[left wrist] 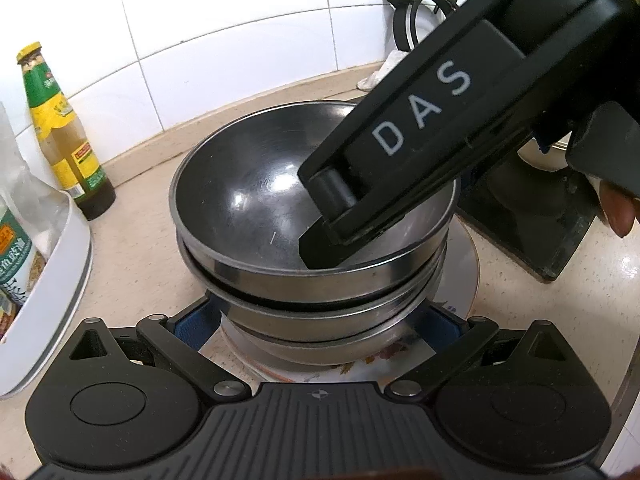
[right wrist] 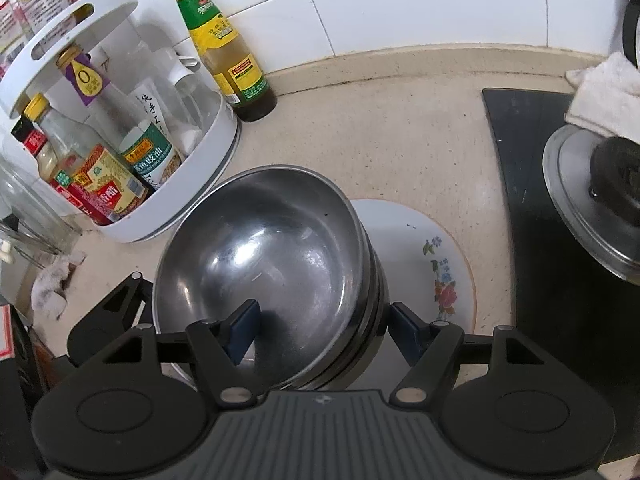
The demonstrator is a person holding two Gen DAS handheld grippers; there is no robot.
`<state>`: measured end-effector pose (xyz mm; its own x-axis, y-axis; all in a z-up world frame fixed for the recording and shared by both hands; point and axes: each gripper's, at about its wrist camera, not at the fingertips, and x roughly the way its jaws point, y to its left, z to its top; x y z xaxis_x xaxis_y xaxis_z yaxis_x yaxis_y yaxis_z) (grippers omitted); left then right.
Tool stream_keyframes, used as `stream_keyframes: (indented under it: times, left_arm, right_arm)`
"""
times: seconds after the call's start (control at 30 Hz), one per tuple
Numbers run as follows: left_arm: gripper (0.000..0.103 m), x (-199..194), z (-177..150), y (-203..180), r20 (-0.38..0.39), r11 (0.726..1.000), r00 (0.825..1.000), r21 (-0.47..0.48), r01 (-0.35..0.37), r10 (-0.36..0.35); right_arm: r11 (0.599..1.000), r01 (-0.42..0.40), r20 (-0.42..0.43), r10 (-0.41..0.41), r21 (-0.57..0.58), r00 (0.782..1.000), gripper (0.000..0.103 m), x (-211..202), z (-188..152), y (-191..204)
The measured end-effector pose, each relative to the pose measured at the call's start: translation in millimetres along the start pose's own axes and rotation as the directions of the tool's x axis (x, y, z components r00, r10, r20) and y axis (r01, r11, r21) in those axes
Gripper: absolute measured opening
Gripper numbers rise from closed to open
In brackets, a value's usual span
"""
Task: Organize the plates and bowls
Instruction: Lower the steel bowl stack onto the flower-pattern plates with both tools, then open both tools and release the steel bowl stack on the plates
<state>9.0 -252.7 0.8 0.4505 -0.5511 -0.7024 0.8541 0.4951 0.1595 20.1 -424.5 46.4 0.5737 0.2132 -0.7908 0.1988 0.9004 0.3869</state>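
A stack of steel bowls (left wrist: 320,312) stands on a white floral plate (right wrist: 436,256) on the beige counter. The top bowl (right wrist: 264,248) sits a little askew on the ones below. My left gripper (left wrist: 320,320) reaches in from the near side, its blue pads (left wrist: 196,324) lying against both flanks of the lowest bowls. My right gripper (right wrist: 324,332) comes down from the upper right and straddles the top bowl's near wall. One of its fingers (right wrist: 244,328) is inside the bowl and the other is outside the stack, with a wide gap between them.
A green-labelled sauce bottle (right wrist: 224,48) stands by the tiled wall. A white caddy (right wrist: 208,160) full of bottles is left of the stack. To the right lie a black stove top (right wrist: 540,240), a steel pot lid (right wrist: 588,200) and a white cloth (right wrist: 604,92).
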Motion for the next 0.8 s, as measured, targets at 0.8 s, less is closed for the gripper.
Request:
stream_keyframes:
  times: [0.8]
  left_arm:
    - [0.103, -20.3, -4.2, -7.5, 0.019, 0.999, 0.999, -0.017, -0.038, 0.039]
  right_arm:
    - [0.998, 0.017, 0.020, -0.016, -0.061, 1.000, 0.068, -11.7, -2.3, 10.2]
